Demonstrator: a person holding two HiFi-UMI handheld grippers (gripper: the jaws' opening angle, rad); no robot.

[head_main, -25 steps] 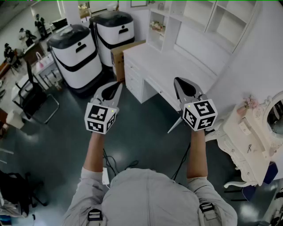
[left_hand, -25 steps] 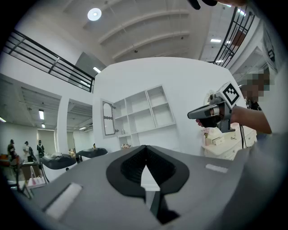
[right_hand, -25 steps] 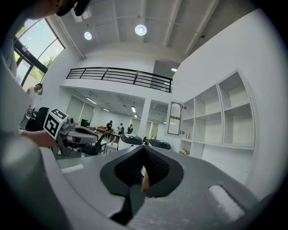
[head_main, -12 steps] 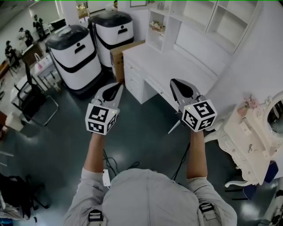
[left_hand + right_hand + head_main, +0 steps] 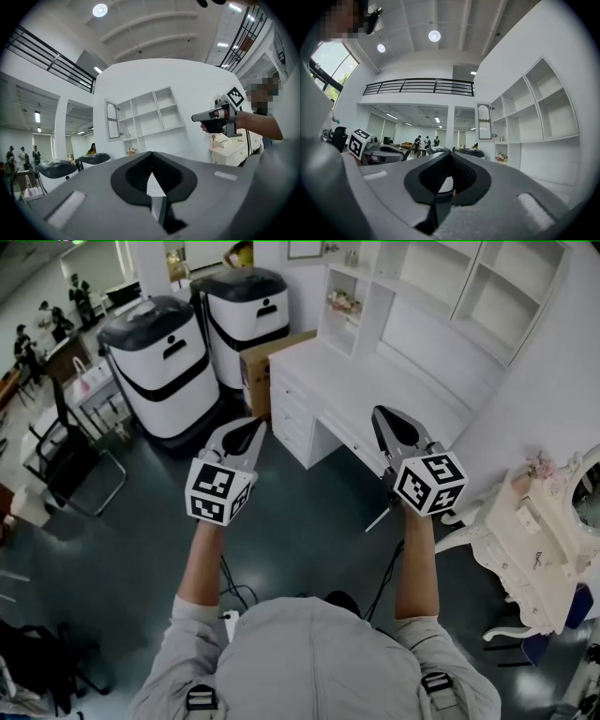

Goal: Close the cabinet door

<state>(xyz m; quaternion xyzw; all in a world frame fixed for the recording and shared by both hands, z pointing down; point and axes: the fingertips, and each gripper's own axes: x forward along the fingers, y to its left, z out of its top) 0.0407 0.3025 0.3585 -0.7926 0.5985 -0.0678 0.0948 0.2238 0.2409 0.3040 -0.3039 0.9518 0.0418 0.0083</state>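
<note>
Fingers (image 5: 133, 174) of my left gripper (image 5: 251, 426) were pressed together with nothing between them, and the right gripper (image 5: 384, 415) had its fingers (image 5: 464, 176) the same way, closed and empty. I had both held level in the air, short of the white drawer-fronted bench (image 5: 349, 381). The narrow white-framed cabinet door (image 5: 484, 122) stood swung open at the left end of the white wall shelf unit (image 5: 534, 110), above the bench's left edge, well apart from both grippers.

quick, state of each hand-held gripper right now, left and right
Left hand-held gripper: closed, jaws together, holding nothing.
Right hand-held gripper: closed, jaws together, holding nothing.
</note>
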